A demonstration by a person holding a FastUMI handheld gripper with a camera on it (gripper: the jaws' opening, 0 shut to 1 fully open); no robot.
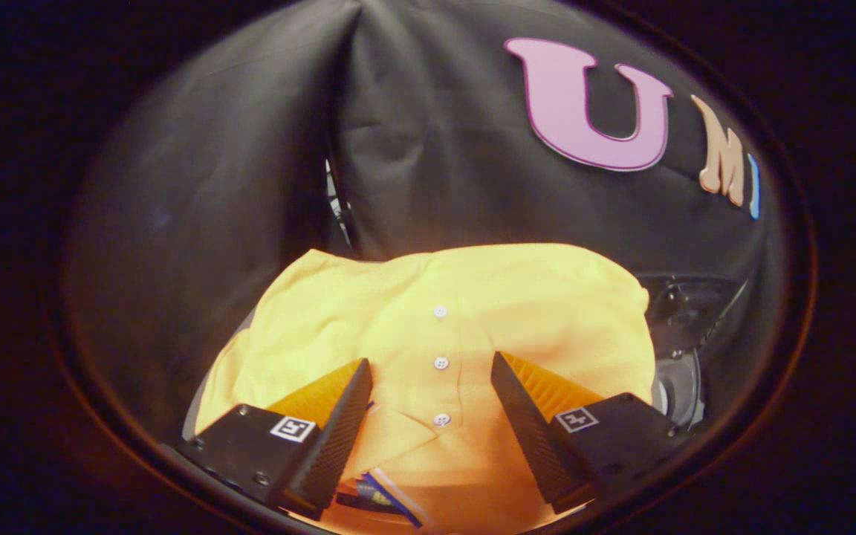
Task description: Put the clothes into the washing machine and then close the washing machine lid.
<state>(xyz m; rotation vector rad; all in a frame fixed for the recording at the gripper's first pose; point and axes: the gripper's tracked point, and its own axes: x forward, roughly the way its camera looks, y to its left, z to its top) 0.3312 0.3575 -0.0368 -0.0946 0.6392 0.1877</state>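
A folded yellow polo shirt (472, 305) with a row of white buttons lies flat below me, its collar nearest the fingers. My gripper (430, 360) hangs open over it, one finger on each side of the button placket, with the fabric showing between them. Whether the fingertips touch the cloth I cannot tell. A dark machine part with a round grey opening (677, 383) sits just past the shirt's right edge, beyond the right finger.
The black cloth wall (250, 163) rises close behind the shirt, with a vertical fold above the shirt's far left corner. A pale surface edge (201, 394) peeks out beside the shirt, to the left of the left finger.
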